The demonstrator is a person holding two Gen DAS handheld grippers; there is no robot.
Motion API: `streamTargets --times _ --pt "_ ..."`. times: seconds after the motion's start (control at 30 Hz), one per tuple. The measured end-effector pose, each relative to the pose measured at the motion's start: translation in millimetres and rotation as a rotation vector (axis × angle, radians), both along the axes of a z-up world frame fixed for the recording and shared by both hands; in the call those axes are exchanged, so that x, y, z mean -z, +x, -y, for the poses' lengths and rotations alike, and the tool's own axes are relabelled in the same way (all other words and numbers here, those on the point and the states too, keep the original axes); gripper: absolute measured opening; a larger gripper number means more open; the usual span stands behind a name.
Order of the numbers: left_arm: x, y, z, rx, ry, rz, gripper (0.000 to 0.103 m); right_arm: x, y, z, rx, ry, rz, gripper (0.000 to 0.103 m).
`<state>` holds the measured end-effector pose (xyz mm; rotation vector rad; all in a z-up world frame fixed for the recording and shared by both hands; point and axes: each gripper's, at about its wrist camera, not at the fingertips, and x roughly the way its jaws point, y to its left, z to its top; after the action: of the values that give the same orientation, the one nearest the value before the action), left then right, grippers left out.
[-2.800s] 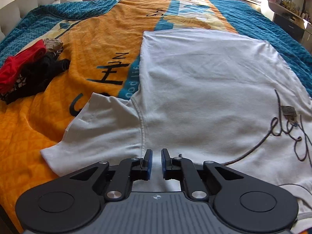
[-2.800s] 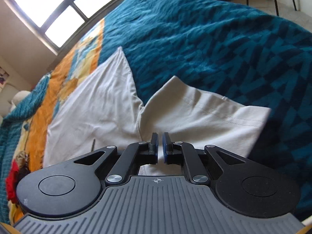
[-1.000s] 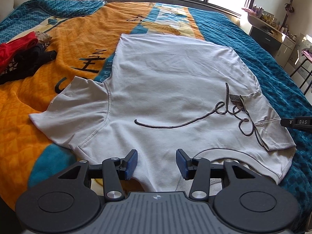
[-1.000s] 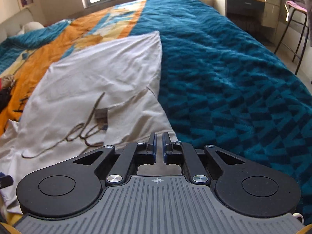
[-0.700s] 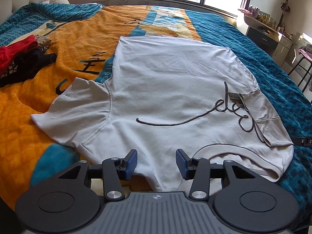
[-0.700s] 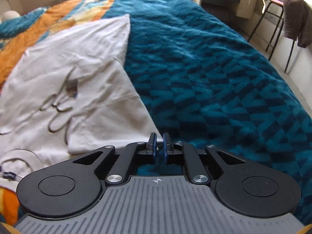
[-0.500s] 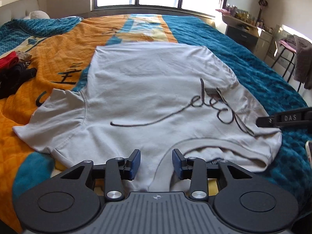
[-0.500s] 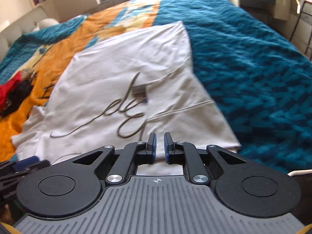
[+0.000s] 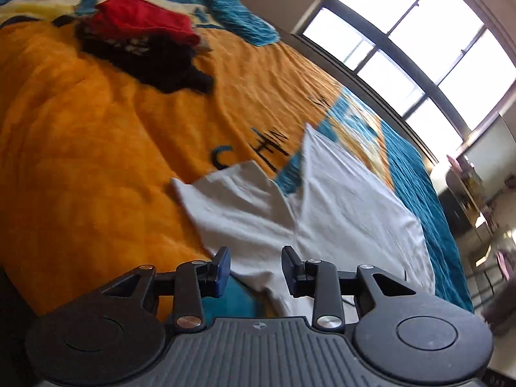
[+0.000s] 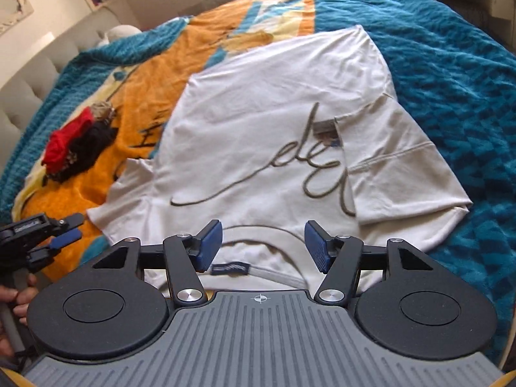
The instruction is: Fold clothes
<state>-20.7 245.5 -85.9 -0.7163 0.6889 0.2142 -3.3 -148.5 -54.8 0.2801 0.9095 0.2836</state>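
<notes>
Right hand-held gripper [image 10: 262, 246] gapes over T-shirt [image 10: 264, 129] collar.

Left wrist view is motion-blurred, the shirt [image 9: 338, 206] lettering hidden there and its collar end blocked by the gripper body; in the right view the folded sleeve [image 10: 396, 164] covers the script's end, the neck label [image 10: 229, 268] text is unreadable, and the hand [image 10: 16, 293] is cropped.

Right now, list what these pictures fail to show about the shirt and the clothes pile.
- White T-shirt lettering: right wrist view, the folded-over sleeve covers its end.
- Neck label: right wrist view, too small to read.
- Clothes pile: left wrist view, motion blur; garment types unclear.
- Shirt's right side: left wrist view, cut off by the gripper body.
</notes>
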Motion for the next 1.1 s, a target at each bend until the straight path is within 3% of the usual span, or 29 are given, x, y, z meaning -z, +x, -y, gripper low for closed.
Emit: streamTargets --times 0.2,0.4,0.5,0.63,0.8,0.9,1.0,1.1 --pt "21 31 -28 -0.112 -0.07 -0.129 0.032 2 10 -22 -0.023 0.08 -0.027 0.063" --pt "30 50 -46 -0.18 -0.138 -0.135 0.03 4 12 -24 -0.02 0.081 -0.029 0.063" --pt "30 55 -51 -0.201 -0.126 -0.137 0.026 6 14 -18 -0.001 0.081 -0.035 0.063" --pt "25 51 -50 -0.193 -0.048 -0.131 0.001 11 16 -12 0.029 0.066 -0.062 0.063" --pt "0 51 -22 -0.134 0.173 -0.072 0.0 18 17 -5 0.043 0.075 -0.08 0.063" --pt "-29 51 25 0.013 0.397 0.04 0.0 18 16 0 0.049 0.089 -0.078 0.063" --pt "-46 43 98 0.257 0.617 0.181 0.0 19 15 6 0.059 0.105 -0.076 0.063" --pt "-38 30 168 0.55 0.828 0.213 0.001 19 14 13 0.072 0.119 -0.077 0.063"
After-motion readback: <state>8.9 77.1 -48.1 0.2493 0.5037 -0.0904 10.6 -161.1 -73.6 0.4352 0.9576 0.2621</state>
